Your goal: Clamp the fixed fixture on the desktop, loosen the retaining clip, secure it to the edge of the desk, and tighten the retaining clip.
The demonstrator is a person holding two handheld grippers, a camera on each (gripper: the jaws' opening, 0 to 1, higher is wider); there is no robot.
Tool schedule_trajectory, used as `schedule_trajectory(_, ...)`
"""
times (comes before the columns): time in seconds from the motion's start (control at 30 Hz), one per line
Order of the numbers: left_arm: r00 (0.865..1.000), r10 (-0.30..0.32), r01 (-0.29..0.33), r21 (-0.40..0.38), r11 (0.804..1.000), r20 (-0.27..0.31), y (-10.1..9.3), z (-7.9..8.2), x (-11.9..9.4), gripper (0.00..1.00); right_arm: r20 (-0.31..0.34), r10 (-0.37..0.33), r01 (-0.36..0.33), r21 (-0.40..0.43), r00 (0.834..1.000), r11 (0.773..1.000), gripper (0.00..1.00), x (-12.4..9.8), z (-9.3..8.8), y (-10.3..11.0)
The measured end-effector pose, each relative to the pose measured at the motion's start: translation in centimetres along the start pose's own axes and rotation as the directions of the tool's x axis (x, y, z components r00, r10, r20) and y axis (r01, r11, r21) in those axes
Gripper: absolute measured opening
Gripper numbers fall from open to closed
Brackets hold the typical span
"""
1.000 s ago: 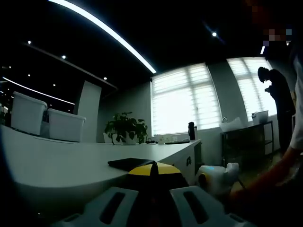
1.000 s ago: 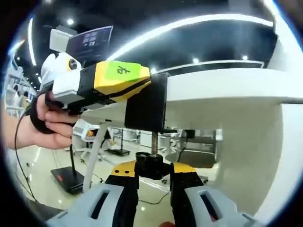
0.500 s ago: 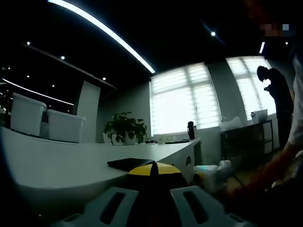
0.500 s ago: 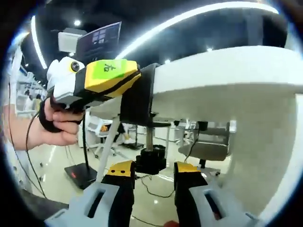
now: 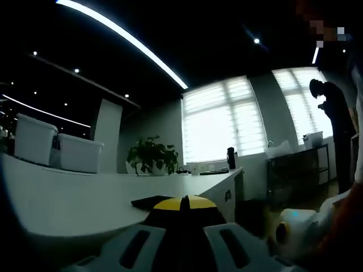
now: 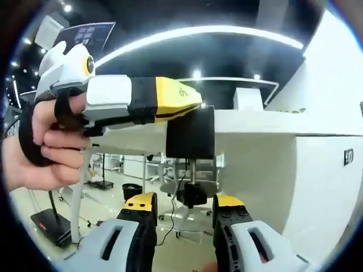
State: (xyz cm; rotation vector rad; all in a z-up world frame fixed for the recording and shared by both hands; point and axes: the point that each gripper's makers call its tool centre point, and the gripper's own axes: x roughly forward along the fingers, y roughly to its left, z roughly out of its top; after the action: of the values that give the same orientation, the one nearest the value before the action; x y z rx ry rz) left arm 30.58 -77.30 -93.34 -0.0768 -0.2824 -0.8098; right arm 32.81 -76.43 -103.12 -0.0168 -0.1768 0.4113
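1. Right gripper view, far left: a person's hand (image 6: 42, 141) grips the handle of the left claw (image 6: 193, 105), which reaches in from that side and runs across toward the right.
2. The left claw's yellow tips meet the top of the black clamp (image 6: 190, 133), and its jaws are pressed together on that clamp.
3. The clamp sits on the edge of the white tabletop (image 6: 266, 122), its black block hanging over the rim.
4. The clamp's long axis runs up and down in this view: a thin threaded screw (image 6: 192, 171) drops from the block to a black knob (image 6: 193, 194) at the lower end.
5. The right claw (image 6: 185, 209) rises from the bottom with its yellow-tipped jaws apart; the knob lies between them, just ahead of the tips, and I cannot tell whether either jaw touches it.
6. Left gripper view: two white bins (image 5: 57, 148) stand at the left on the tabletop, a potted plant (image 5: 152, 157) sits farther right before bright windows, and the left claw's yellow tips are together at bottom centre.
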Motion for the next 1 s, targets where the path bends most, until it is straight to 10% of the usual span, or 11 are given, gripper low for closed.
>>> schedule_trajectory(0.37, 1.0, -0.01, 0.01, 0.018, 1.0, -0.007, -0.2, -0.4, -0.3, 0.02, -0.016, -0.045, 0.046, 0.053, 0.999, 0.998, 0.24, 2.1, -1.1, -1.4)
schedule_trajectory(0.63, 0.999, -0.013, 0.013, 0.022, 1.0, -0.036, -0.5, -1.1, -0.4, 0.02, -0.005, 0.184, -0.184, -0.087, 0.983, 0.979, 0.23, 2.6, -0.6, -0.6)
schedule_trajectory(0.73, 0.999, -0.017, 0.017, -0.002, 1.0, -0.034, -0.4, -1.1, -0.2, 0.02, -0.009, 0.344, -0.343, -0.083, 0.939, 0.936, 0.23, 2.3, -0.5, -0.1)
schedule_trajectory(0.87, 1.0, -0.015, 0.015, -0.076, 0.997, 0.001, -0.1, -0.4, 0.0, 0.02, -0.043, 0.554, -0.555, -0.01, 0.832, 0.832, 0.23, 2.8, -0.7, 0.3)
schedule_trajectory(1.0, 1.0, -0.014, 0.016, -0.089, 0.996, 0.023, 0.4, 0.0, -0.1, 0.02, -0.075, 0.646, -0.649, -0.014, 0.759, 0.761, 0.23, 2.7, -0.8, 0.5)
